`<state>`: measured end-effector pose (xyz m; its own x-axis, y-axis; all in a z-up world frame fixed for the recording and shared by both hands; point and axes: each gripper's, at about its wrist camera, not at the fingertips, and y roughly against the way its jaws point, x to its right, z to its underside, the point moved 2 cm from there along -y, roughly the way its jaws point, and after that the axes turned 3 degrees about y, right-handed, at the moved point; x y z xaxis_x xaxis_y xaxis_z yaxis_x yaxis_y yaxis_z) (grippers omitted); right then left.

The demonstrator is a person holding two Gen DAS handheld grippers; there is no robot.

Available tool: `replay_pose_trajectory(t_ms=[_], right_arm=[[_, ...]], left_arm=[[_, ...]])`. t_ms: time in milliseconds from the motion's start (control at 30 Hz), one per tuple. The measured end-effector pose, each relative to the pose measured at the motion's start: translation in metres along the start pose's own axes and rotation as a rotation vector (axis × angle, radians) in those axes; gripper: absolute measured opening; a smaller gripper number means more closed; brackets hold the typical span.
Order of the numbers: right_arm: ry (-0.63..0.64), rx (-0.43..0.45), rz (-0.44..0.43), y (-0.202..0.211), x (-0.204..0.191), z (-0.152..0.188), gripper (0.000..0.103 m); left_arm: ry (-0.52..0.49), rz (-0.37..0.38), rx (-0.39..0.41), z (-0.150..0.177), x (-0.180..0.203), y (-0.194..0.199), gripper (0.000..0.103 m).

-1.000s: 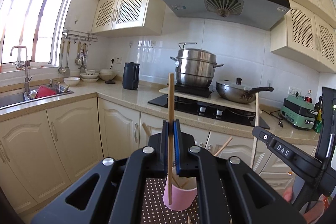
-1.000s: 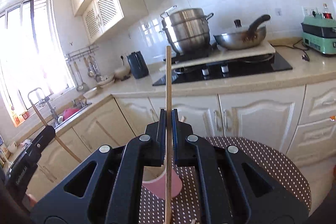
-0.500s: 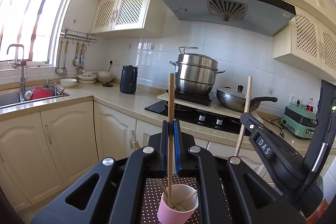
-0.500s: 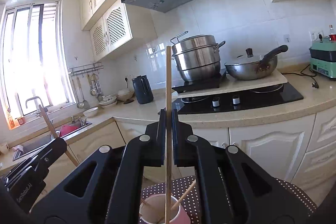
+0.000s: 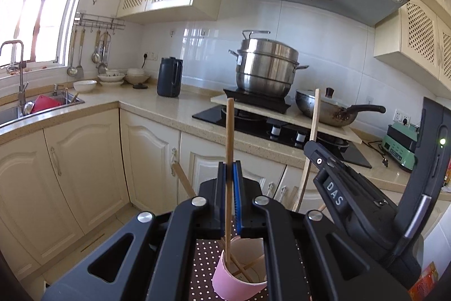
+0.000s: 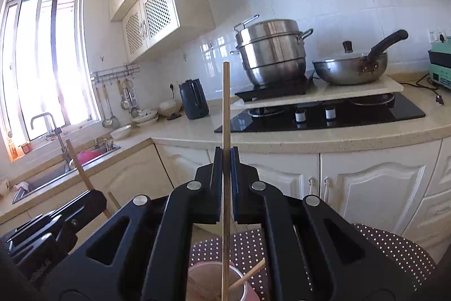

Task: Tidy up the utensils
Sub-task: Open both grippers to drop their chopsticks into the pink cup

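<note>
Above brown white-dotted tablecloth (image 6: 394,253), pink round cup (image 5: 238,277) now sits under both tools, nearer than a second ago. Left gripper (image 5: 232,182) jaws clamped on thin wooden chopstick (image 5: 229,160), tip now inside cup rim. Right gripper (image 6: 225,168) jaws clamped on second wooden chopstick (image 6: 225,131), lower end inside cup mouth. Loose sticks already in cup. Judgement: both lowered, release likely next.

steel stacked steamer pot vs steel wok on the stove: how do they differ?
The tall stacked steel steamer pot has two short side loop handles; the shallow, wide steel wok has one long black handle. The pot sits left on a black burner plate, the wok right on the pale board. Both are lidded, shiny steel.
</note>
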<state>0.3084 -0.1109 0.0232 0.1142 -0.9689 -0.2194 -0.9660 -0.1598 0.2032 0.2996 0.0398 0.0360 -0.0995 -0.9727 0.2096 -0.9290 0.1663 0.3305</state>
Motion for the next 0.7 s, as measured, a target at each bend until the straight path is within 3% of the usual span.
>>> replay_pose_trajectory(t_ms=[300, 433, 633, 700], right_arm=[[0.032, -0.100, -0.015, 0.003, 0.010, 0.018, 0.007], [0.062, -0.111, -0.022, 0.012, 0.010, 0.017, 0.007], [0.069, -0.137, -0.015, 0.026, 0.012, 0.013, 0.010], [0.075, -0.134, -0.005, 0.032, 0.012, 0.011, 0.019]], left_arm=[[-0.009, -0.003, -0.024, 0.008, -0.006, -0.005, 0.007], [-0.013, -0.015, -0.023, 0.011, -0.008, -0.001, 0.025], [-0.011, -0.033, -0.005, 0.011, -0.010, 0.012, 0.029], [-0.017, -0.039, 0.000, 0.011, -0.010, 0.016, 0.030]])
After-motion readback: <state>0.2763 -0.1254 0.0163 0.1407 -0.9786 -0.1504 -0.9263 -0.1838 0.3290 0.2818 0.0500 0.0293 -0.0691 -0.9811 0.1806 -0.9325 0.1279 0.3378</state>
